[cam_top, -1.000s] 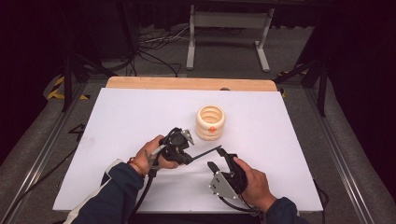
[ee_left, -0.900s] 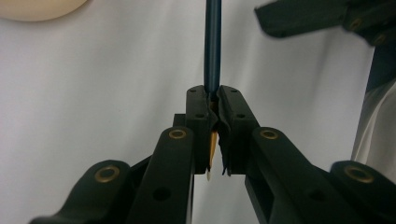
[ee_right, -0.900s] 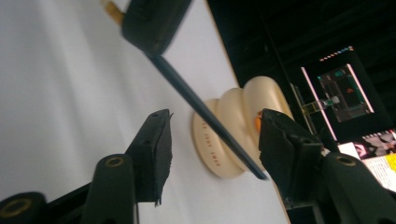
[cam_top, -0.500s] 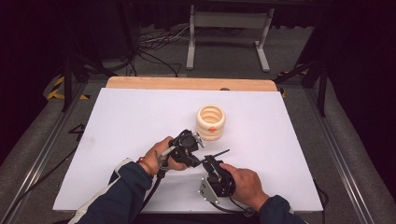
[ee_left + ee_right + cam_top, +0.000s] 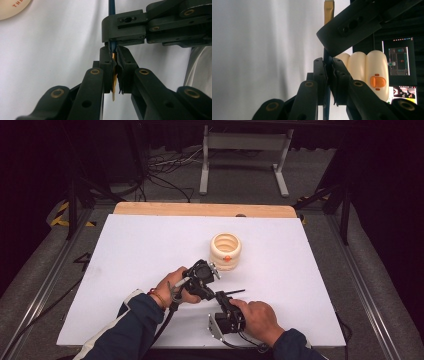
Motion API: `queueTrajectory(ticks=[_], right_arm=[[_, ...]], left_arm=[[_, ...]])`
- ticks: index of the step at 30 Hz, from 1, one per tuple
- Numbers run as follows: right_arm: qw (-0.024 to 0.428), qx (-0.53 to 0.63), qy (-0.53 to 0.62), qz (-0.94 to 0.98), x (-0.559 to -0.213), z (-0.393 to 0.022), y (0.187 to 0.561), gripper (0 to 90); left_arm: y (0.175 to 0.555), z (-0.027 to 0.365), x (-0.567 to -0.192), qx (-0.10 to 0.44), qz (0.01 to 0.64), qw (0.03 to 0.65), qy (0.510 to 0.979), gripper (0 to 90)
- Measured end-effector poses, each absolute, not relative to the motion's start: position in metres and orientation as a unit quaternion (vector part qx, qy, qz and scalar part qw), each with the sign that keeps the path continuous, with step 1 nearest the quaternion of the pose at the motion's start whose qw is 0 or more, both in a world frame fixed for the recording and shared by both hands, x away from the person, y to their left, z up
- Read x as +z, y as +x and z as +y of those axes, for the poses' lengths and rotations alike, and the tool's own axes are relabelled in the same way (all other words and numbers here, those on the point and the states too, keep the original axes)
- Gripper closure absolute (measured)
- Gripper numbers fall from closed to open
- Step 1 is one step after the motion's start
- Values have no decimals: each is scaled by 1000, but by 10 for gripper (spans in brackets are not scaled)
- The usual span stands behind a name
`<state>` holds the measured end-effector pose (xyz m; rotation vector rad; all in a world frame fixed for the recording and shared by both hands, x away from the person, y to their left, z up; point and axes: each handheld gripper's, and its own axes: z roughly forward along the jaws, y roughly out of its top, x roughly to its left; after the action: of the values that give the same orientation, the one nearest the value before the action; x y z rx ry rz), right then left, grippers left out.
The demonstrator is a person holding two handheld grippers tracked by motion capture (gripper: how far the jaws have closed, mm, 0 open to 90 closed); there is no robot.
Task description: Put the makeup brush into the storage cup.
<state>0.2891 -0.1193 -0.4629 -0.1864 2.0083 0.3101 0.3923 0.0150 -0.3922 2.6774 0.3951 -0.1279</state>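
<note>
the desk (image 5: 150,250) is showing a matt white sheet over a bare wood edge. the ribbed cream holder (image 5: 225,250) is looking like smooth, softly glossy plastic. the fingers (image 5: 125,70) are appearing as matt black plastic with brass-coloured rivets, gripping a pen (image 5: 114,82) with a shiny gold section.

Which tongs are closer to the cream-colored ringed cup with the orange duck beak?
Left. The left tongs sit right beside the cup, just in front of it. The right tongs are farther back toward the person, and both are clamped on the same thin pen.
</note>
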Motion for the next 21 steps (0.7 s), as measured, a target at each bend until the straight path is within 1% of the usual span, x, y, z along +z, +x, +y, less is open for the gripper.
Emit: queueTrajectory(ticks=[3,4,5,6,7,8,10,12,13,14,15,17,18,21], right_arm=[[521,128,-65,842,-461,-121,289,839],[522,132,-61,841,-460,-122,290,840],[522,132,-61,841,-460,-122,290,840],[521,130,-64,841,-458,-124,292,839],[521,130,-64,841,-458,-124,292,839],[522,130,-62,841,-457,-124,292,840],[521,129,-62,841,-455,-126,293,840],[522,138,-53,840,-454,-127,293,840],[527,137,-52,837,-453,-128,294,840],[525,138,-48,838,-451,-130,294,839],[524,143,-43,839,-450,-131,294,839],[522,151,-37,839,-447,-133,296,840],[520,159,-25,839,-446,-135,296,840],[514,176,-11,840,-441,-139,297,840]], left_arm=[[391,17,-389,-36,143,237,960,829],[390,19,-387,-27,140,252,957,820],[390,19,-387,-27,140,252,957,808],[387,26,-381,-12,135,287,948,766],[387,26,-381,-12,135,287,948,730],[384,31,-377,11,137,306,942,730],[378,41,-371,40,120,348,929,687],[371,53,-368,64,104,386,914,623],[367,59,-366,85,101,399,907,596],[364,64,-366,104,100,405,903,563],[361,69,-365,112,100,414,898,531],[356,81,-366,132,104,429,888,496],[354,85,-367,141,108,432,884,449],[348,97,-371,162,119,445,872,378]])
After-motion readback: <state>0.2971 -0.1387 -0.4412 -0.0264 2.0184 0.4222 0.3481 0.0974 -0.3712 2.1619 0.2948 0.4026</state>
